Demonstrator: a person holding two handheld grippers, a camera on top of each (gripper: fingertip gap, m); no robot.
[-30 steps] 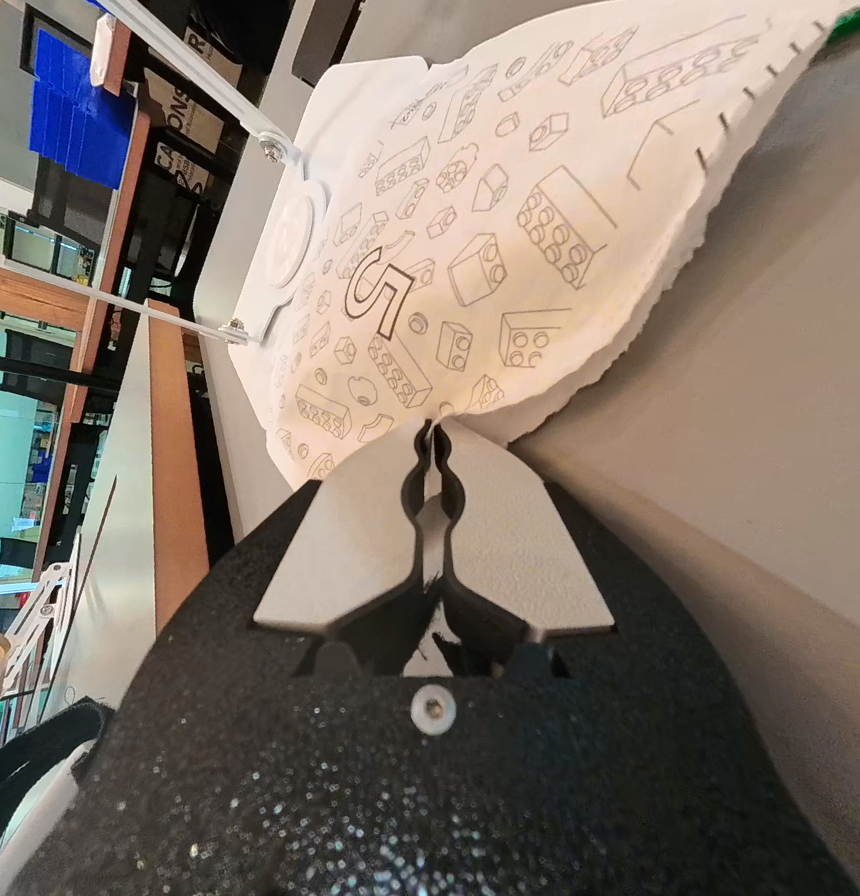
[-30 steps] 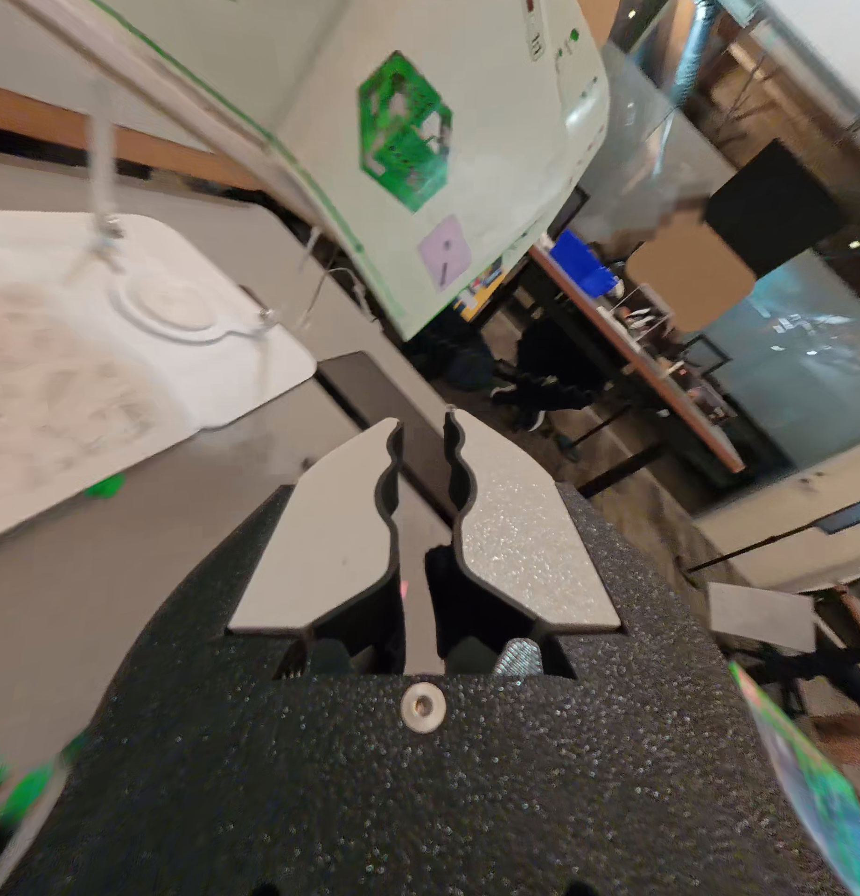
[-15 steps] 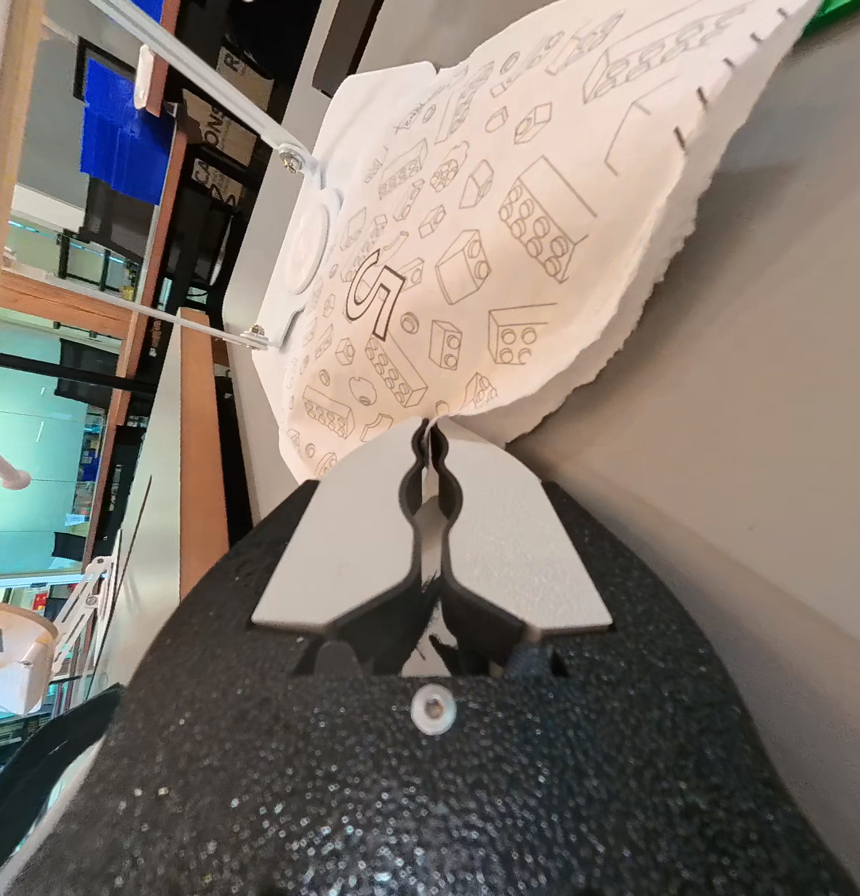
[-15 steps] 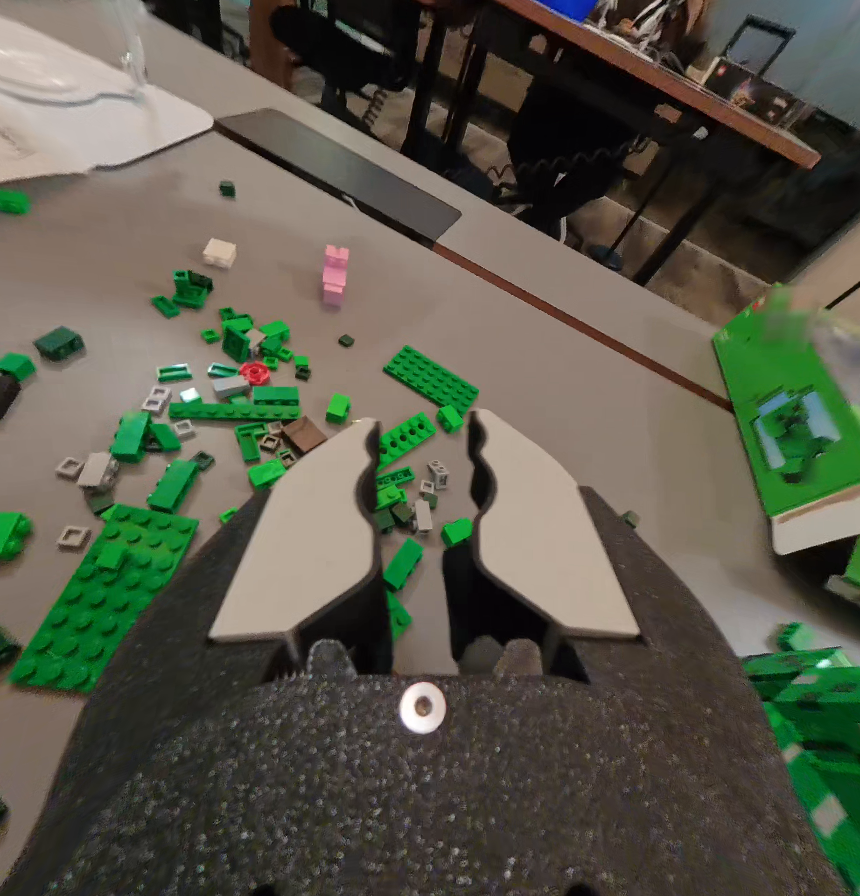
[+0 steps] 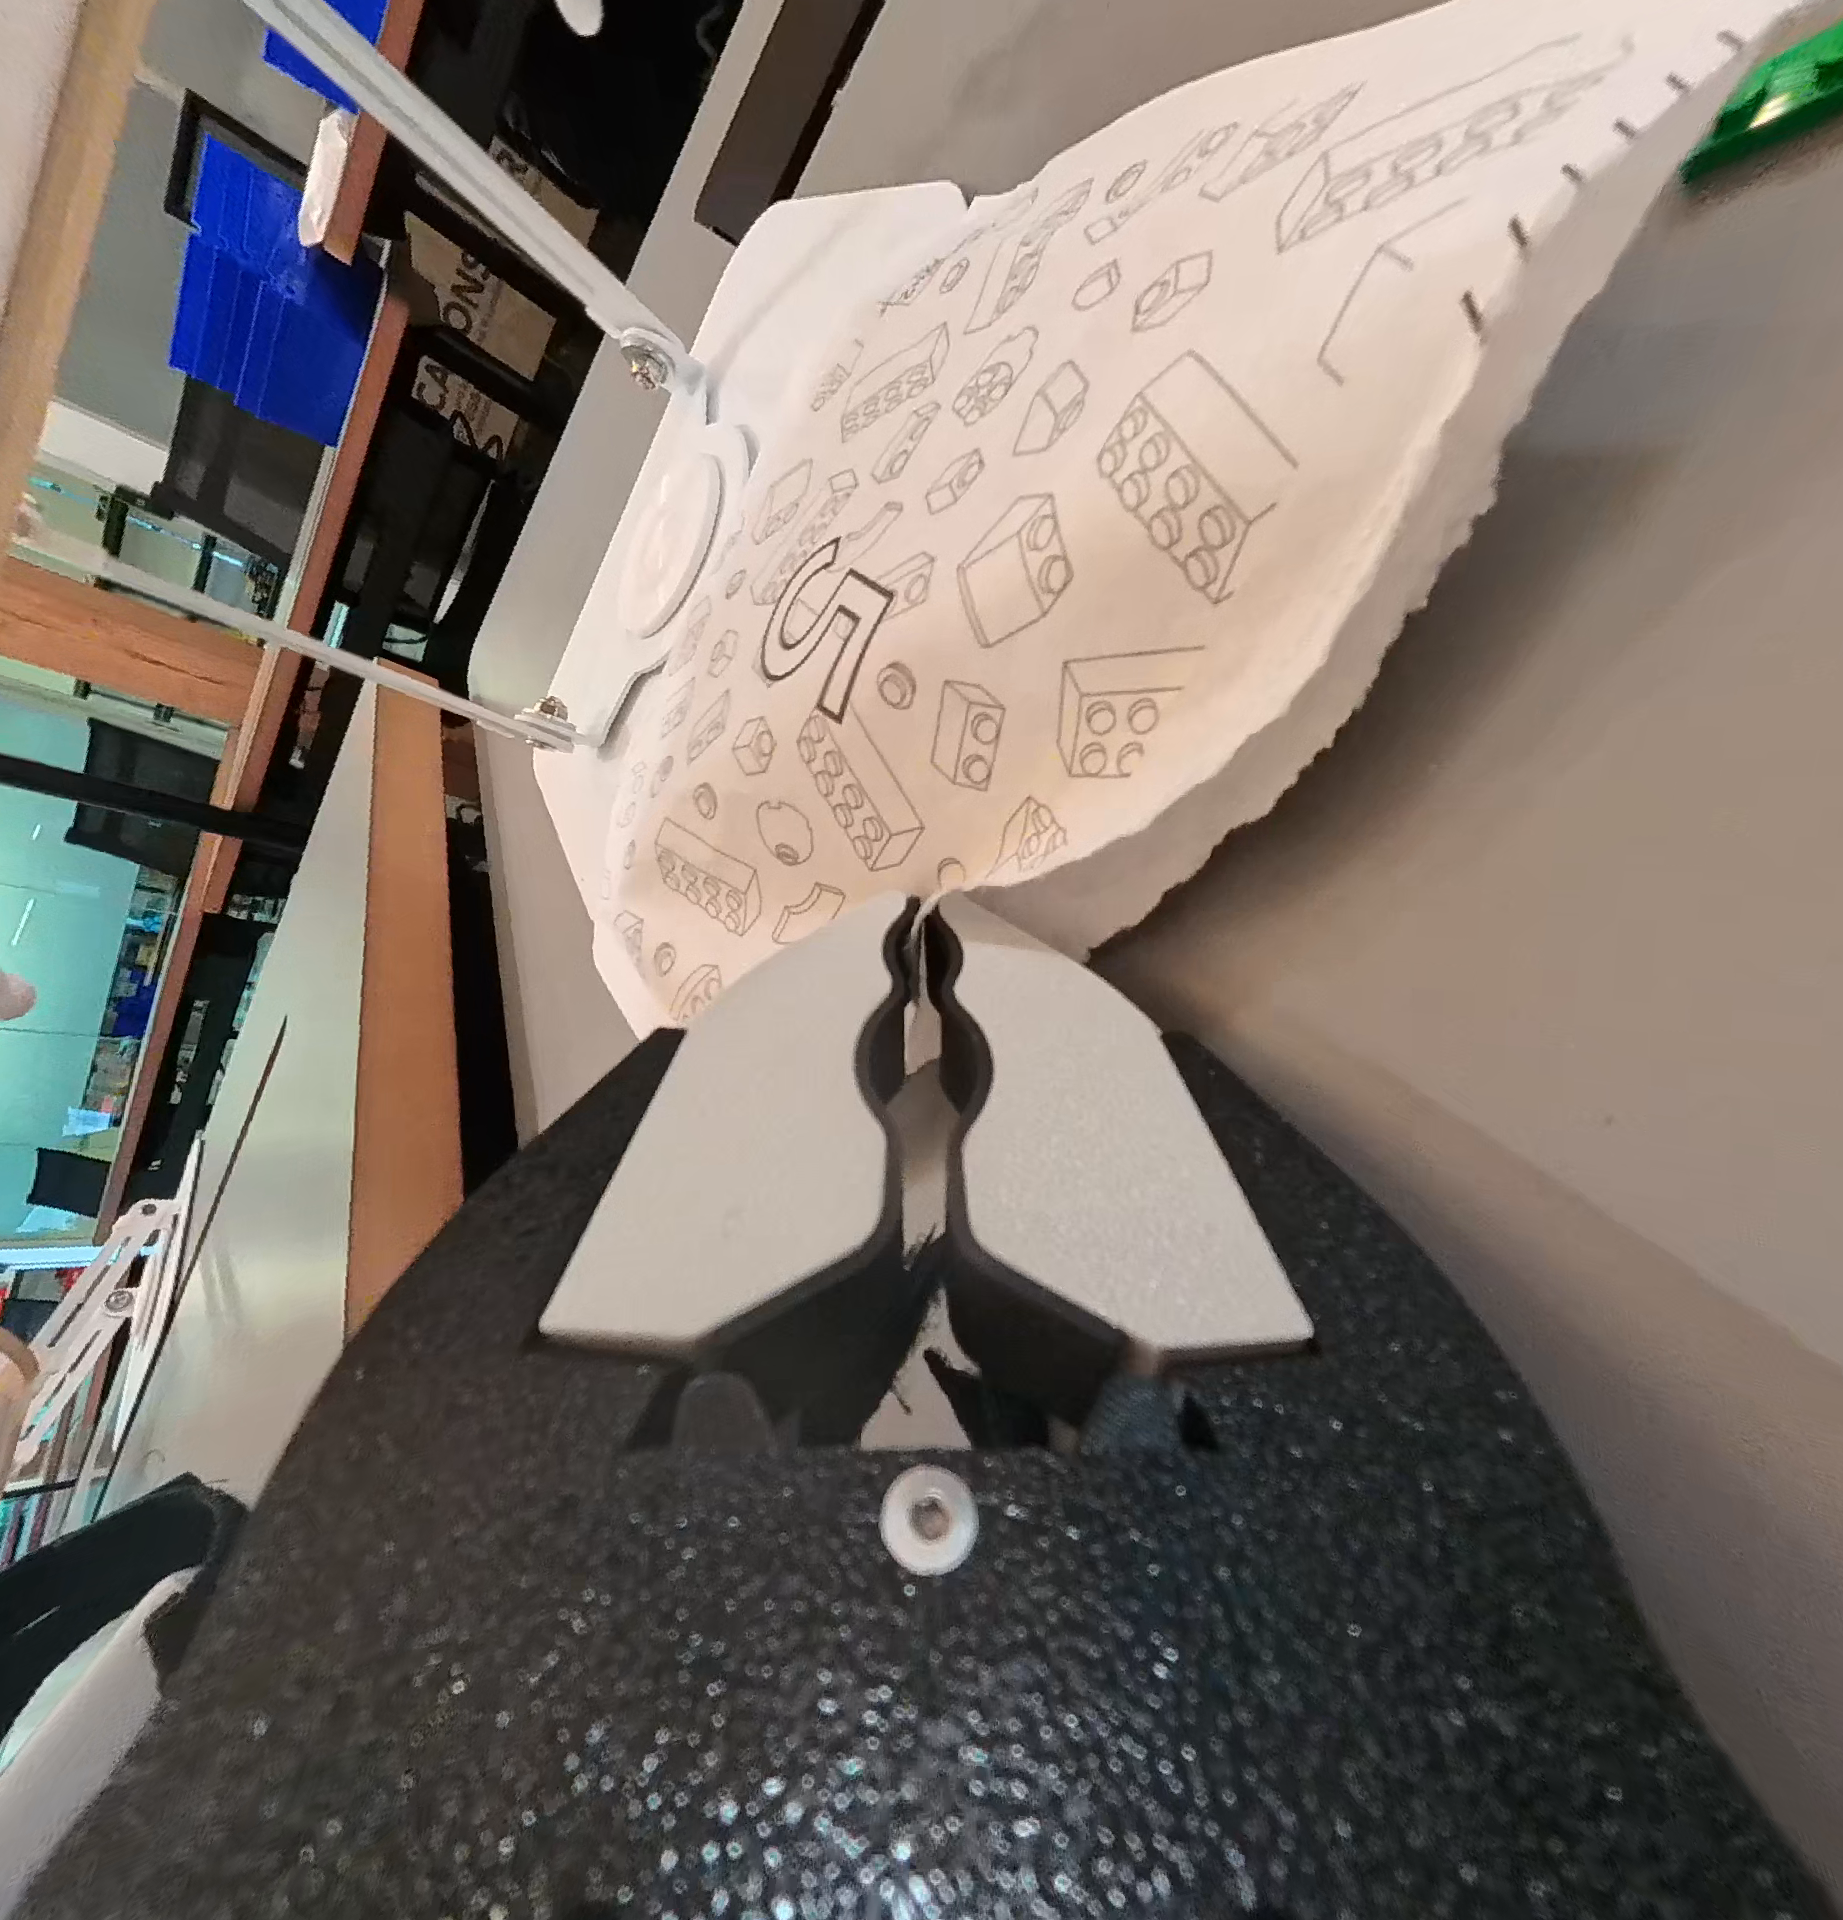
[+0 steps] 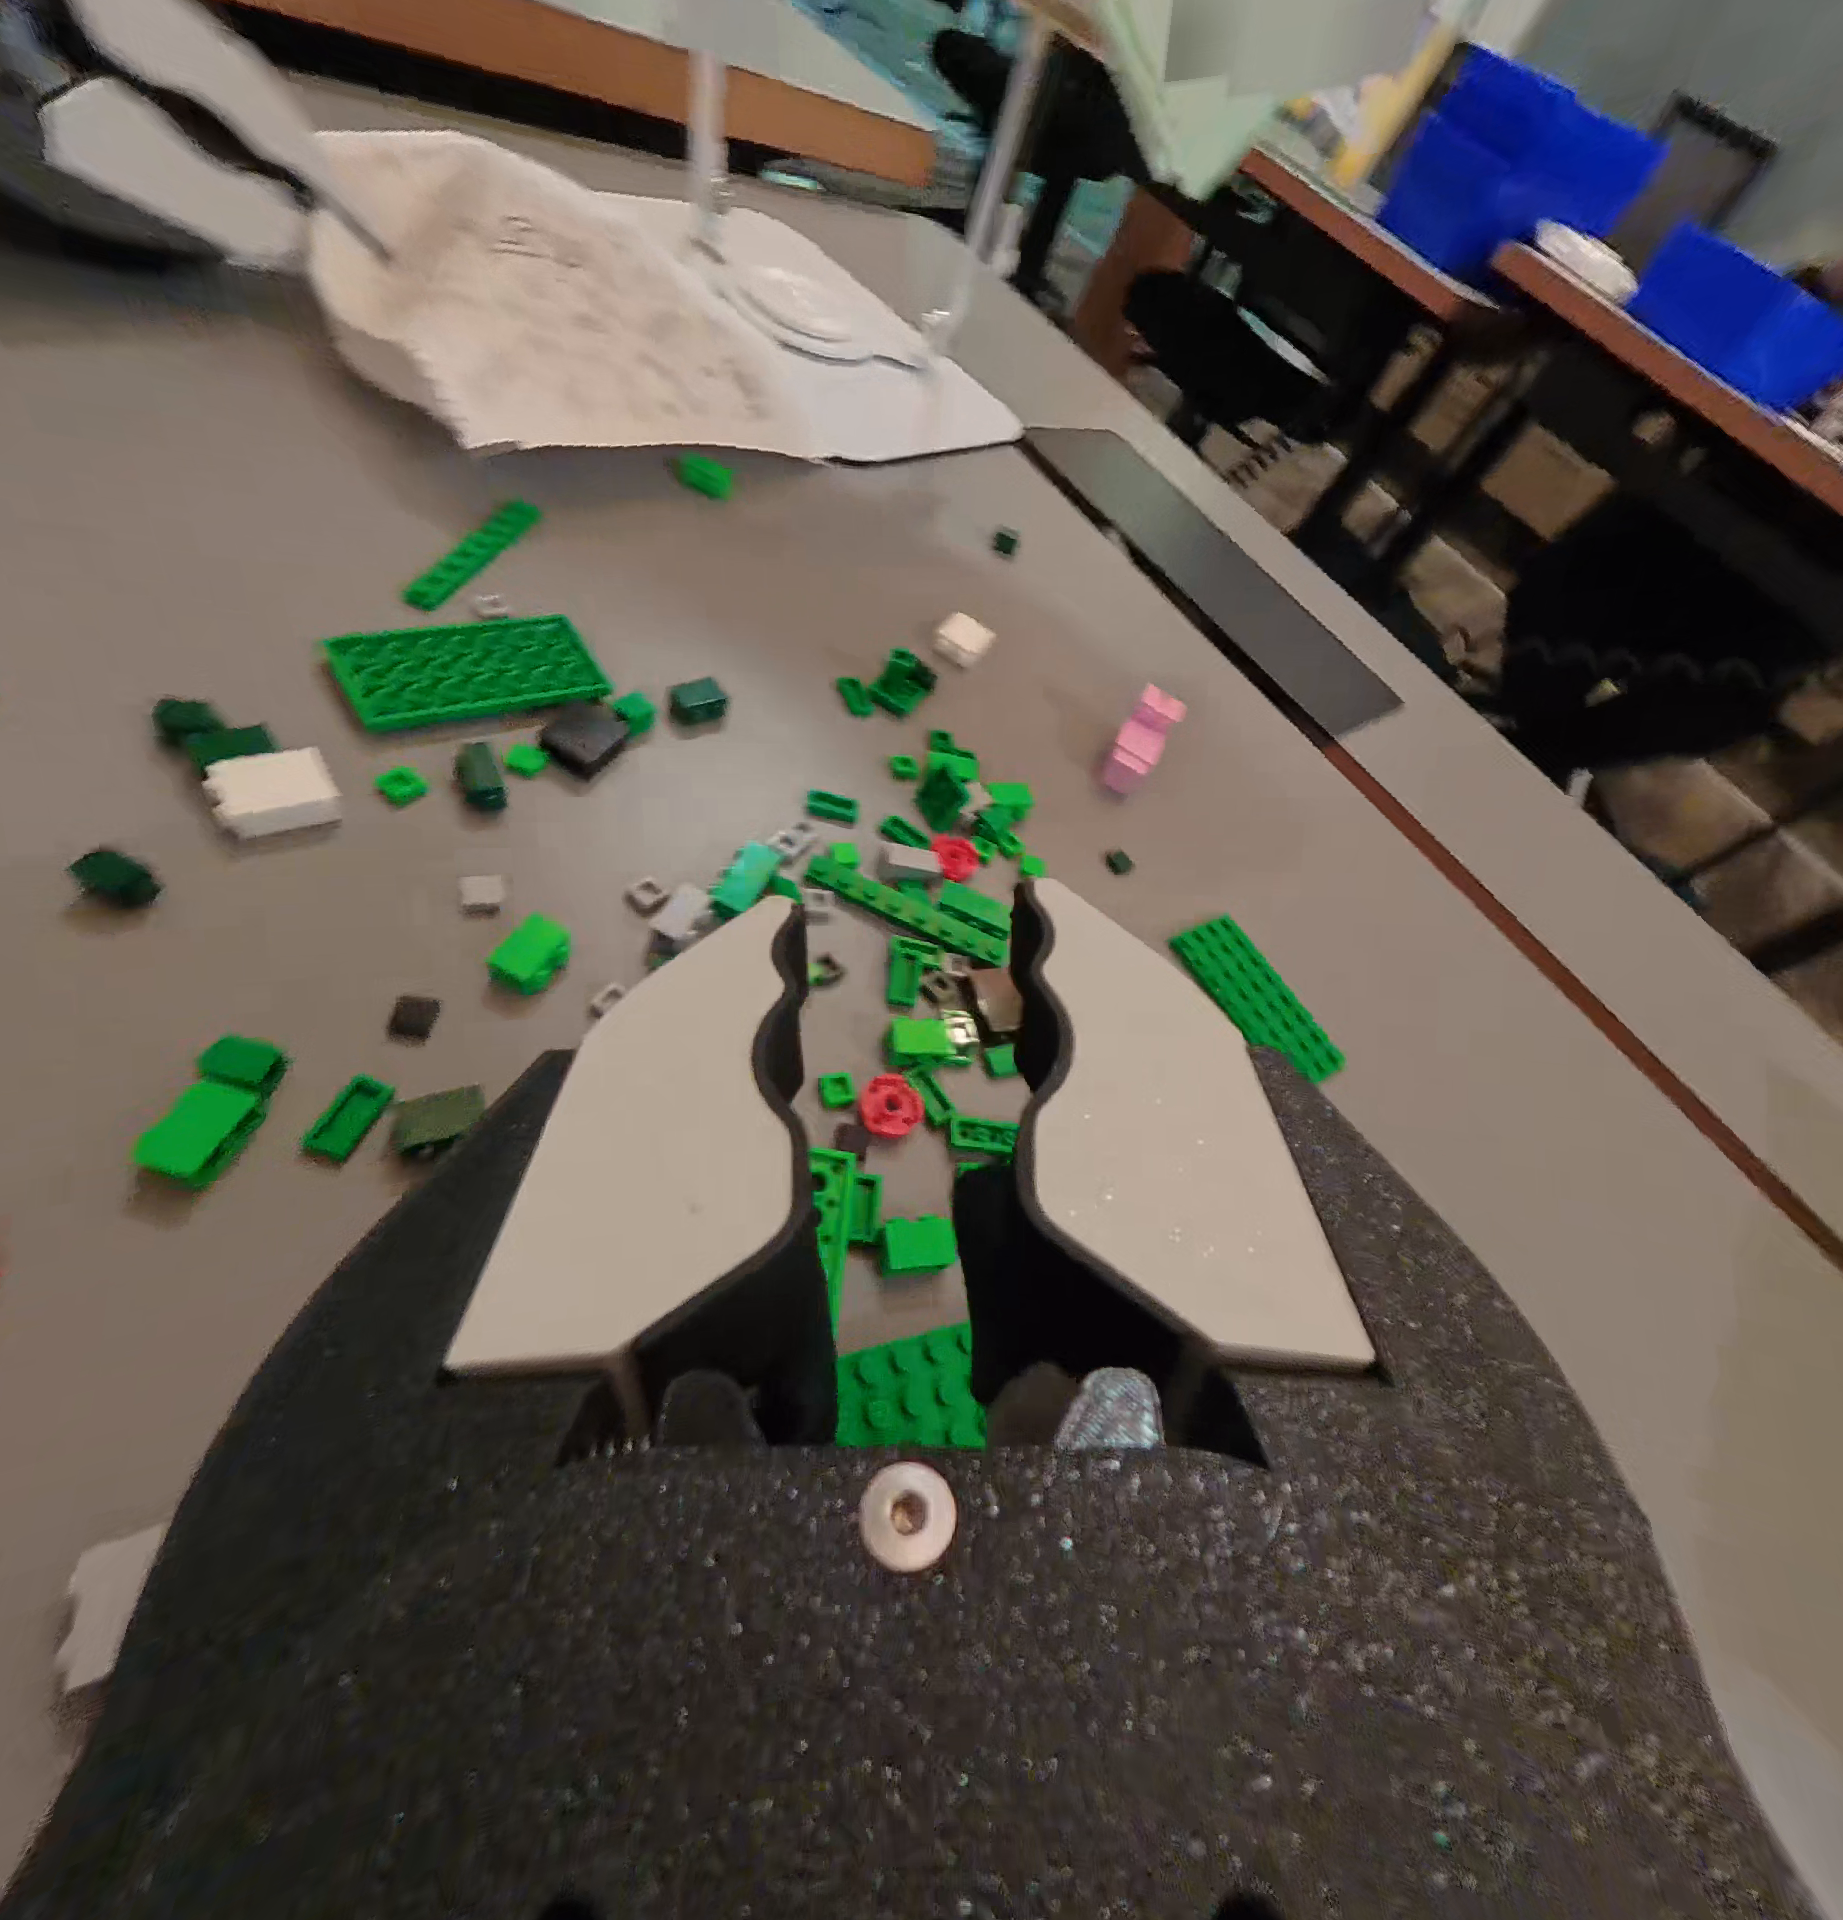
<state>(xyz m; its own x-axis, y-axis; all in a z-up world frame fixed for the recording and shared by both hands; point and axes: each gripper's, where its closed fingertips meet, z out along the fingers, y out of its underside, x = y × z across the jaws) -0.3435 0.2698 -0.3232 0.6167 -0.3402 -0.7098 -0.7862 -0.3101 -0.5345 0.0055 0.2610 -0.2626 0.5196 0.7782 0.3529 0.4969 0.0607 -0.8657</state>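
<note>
My left gripper (image 5: 925, 920) is shut on the corner of a white paper bag (image 5: 1021, 582) printed with brick outlines. The bag's torn edge hangs just above the grey table (image 5: 1582, 790). In the right wrist view the same bag (image 6: 543, 312) lies at the far left with the left gripper (image 6: 169, 177) on it. My right gripper (image 6: 909, 914) is open and empty, hovering over a scatter of small green bricks (image 6: 927, 914). A red round piece (image 6: 889, 1104) and a green plate (image 6: 912, 1387) show between its fingers.
A large green plate (image 6: 465, 670), a white brick (image 6: 273, 792), a pink figure (image 6: 1143, 740) and a long green plate (image 6: 1255, 995) lie on the table (image 6: 221, 520). A white stand base (image 6: 844, 343) sits behind the bag. The table edge (image 6: 1582, 987) runs at right. Left tips to right tips: about 35 centimeters. The pink figure (image 6: 1143, 740) is about 20 centimeters from my right fingertips and 35 centimeters from my left.
The right gripper has swung from facing the room down over the bricks and its fingers have opened wider. The left gripper keeps hold of the bag, barely shifting.
</note>
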